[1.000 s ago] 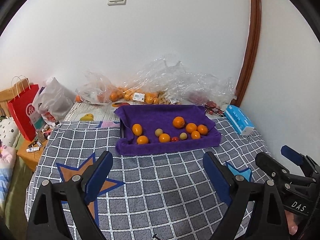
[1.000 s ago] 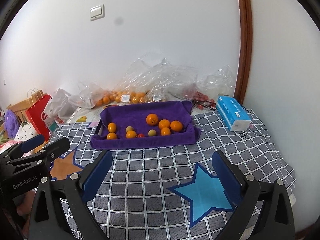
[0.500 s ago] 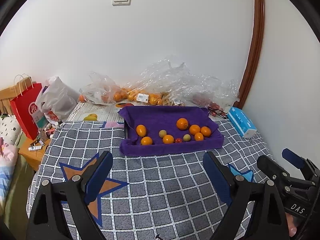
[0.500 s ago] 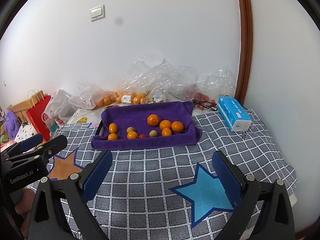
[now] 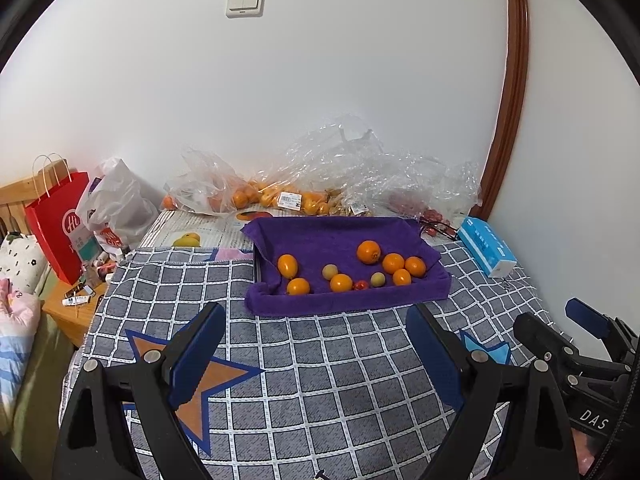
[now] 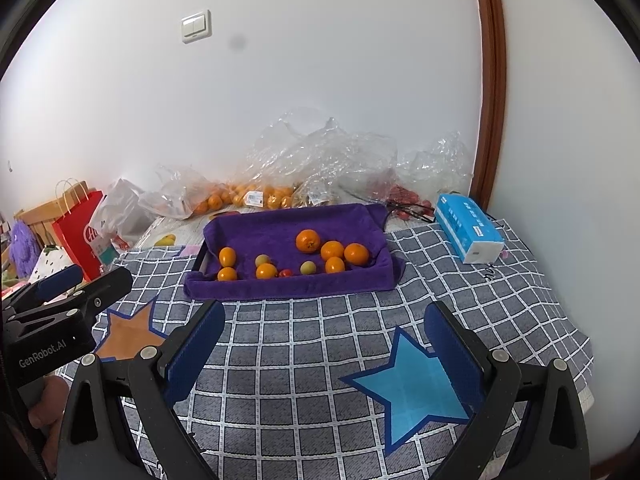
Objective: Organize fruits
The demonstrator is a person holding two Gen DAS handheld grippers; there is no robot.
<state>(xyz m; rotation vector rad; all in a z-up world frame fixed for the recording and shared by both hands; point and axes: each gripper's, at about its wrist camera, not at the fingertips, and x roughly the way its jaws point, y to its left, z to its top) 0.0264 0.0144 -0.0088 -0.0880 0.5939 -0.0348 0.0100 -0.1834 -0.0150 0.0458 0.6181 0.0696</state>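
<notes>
A: At the lower left of the left wrist view, your left gripper [image 5: 316, 354] hangs over the checked cloth [image 5: 320, 380], jaws spread wide, nothing between them.

B: And the fruit?

A: Straight ahead of you, above frame centre, on the purple tray [image 5: 344, 300]. Left to right: two oranges [image 5: 287, 265] at the left end, small pale green fruits and a red one in the middle, a cluster of oranges [image 5: 394, 263] at the right. The tray's long axis runs across the frame, square to your fingers.

B: The other hand?

A: At the bottom of the right wrist view, your right gripper [image 6: 326, 350] is likewise released and empty, the tray [image 6: 288, 290] up and slightly left of it.

B: Which is nearer?

A: Neither clearly; both sit well short of the tray. By my judgement, your left faces the two left oranges, your right the cluster.
</notes>
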